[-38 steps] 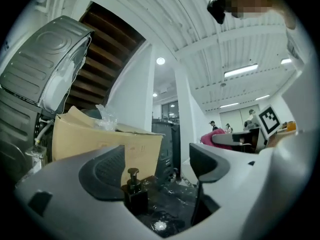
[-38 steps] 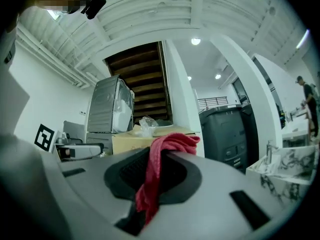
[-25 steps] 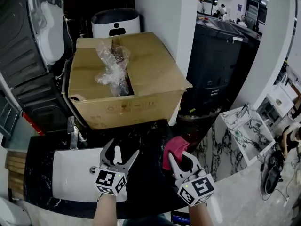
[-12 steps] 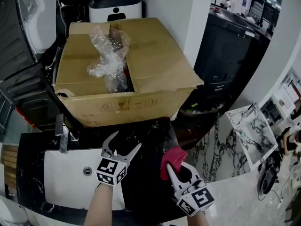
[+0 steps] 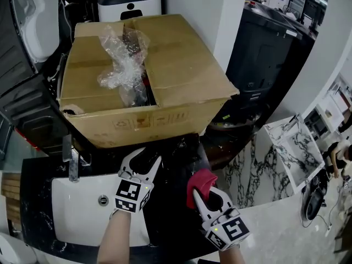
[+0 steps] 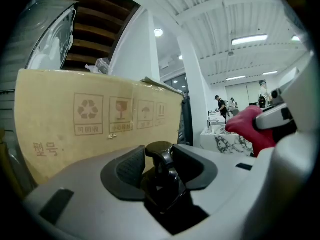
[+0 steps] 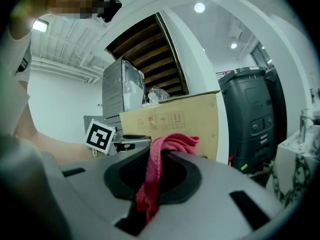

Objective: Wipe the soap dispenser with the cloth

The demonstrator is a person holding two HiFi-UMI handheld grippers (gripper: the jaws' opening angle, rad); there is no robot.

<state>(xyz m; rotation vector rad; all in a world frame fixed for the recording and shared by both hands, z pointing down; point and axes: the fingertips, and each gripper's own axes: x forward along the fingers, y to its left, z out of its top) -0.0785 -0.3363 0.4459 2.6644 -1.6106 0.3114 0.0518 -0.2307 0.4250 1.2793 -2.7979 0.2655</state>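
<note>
While the task is only at its holding step, the largest thing in view is the cardboard box [image 5: 137, 81], which stands at the far edge of the black counter [image 5: 176, 224] with crumpled plastic [image 5: 124, 65] spilling from its open flaps. The white sink [image 5: 82, 213] is let into the counter at the left, with the tap [image 5: 70, 158] at its far left corner.

The left gripper [image 5: 145, 158] reaches over the right rim of the sink toward the foot of the box. Its jaws have just been closing, and in the left gripper view both pads now bear on the black pump head of the dispenser [image 6: 159, 169], about half open around it. The dispenser stands upright just near of the box, long axis vertical; from the head view it is almost lost against the dark counter, so its body cannot be described.

The right gripper [image 5: 209, 194] hangs to the right and slightly nearer. Its jaws are pinched close together on the red cloth [image 5: 201, 180], a fold of which bunches out beyond the tips while a tail hangs down between the pads.

The deciding relation: the dispenser lies to the left of the cloth and a little farther off, the two near but apart. The wipe would therefore seem to call for the right gripper to carry the cloth leftward against the upright body below the left jaws and stroke along its vertical axis.
</note>
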